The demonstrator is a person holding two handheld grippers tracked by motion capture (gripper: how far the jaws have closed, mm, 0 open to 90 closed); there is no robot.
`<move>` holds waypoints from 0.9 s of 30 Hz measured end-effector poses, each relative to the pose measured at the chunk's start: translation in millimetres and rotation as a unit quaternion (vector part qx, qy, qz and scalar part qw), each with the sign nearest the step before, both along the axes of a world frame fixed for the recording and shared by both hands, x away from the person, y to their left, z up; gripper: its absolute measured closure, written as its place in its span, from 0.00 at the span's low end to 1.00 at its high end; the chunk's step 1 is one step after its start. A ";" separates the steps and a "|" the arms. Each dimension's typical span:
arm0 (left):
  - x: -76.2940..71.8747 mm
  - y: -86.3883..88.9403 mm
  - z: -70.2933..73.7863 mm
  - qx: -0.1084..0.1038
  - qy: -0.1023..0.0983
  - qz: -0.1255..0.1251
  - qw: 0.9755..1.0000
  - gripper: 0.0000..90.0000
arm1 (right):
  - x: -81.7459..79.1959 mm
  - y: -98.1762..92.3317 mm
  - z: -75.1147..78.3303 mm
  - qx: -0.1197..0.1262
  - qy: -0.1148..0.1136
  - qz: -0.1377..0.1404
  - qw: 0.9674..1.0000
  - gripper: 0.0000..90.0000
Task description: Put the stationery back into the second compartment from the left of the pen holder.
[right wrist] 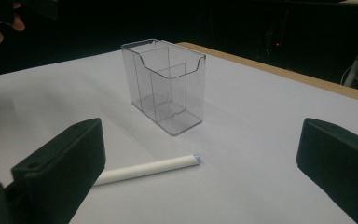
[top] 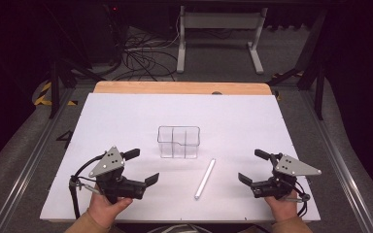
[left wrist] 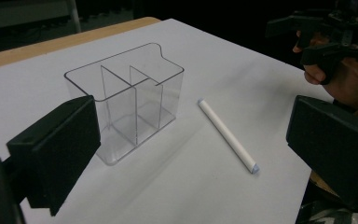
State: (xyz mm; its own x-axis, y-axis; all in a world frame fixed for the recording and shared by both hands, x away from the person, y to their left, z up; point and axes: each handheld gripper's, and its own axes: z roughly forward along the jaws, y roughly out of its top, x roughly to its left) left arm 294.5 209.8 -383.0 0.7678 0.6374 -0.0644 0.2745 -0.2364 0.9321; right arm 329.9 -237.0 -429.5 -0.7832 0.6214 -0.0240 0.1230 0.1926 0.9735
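High view is showing a white table (top: 126, 111) lying bare across most of its width, with a clear divided box (top: 178, 141) standing upright near the middle and a white stick (top: 205, 178) lying flat just to the right and nearer the person, apart from the box. Open surface is stretching on every side of both things, widest toward the far edge, where a strip of wood (top: 182, 88) is showing beyond the white sheet. Past that, a dark floor with tangled cables (top: 141, 58) and a white stand (top: 218, 39) is filling the room behind. The left gripper (top: 143, 166) is hovering at the near left, held by a hand (top: 108, 206) coming in from the bottom edge, its jaws standing wide apart and holding nothing. The right gripper (top: 250, 166) is sitting at the near right in the other hand (top: 282, 206), jaws likewise spread wide and empty, pointing inward toward the stick. In the left gripper view the box (left wrist: 126, 100) is standing between the jaws' line of sight with the stick (left wrist: 227, 135) to its right; in the right gripper view the stick (right wrist: 147, 169) is lying close in front, the box (right wrist: 165, 84) beyond it.
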 end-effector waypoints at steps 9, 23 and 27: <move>8.9 -29.3 5.7 0.024 0.010 -0.023 0.999 0.06 | -0.3 0.0 0.0 0.000 -0.001 0.006 1.000 0.03; 19.9 -74.6 9.2 0.076 0.011 -0.041 0.996 0.12 | -0.7 -3.3 0.6 0.004 -0.003 0.004 1.000 0.03; 21.9 -83.4 9.7 0.077 0.018 -0.051 0.996 0.14 | -0.4 -3.8 0.6 0.005 -0.002 0.005 1.000 0.04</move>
State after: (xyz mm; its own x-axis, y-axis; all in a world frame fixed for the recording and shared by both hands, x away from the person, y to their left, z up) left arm 316.5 126.4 -373.3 0.8278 0.5611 0.0003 0.2740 -0.4047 0.8724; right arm 329.4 -240.8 -429.0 -0.7890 0.6141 -0.0216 0.1164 0.1838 0.9760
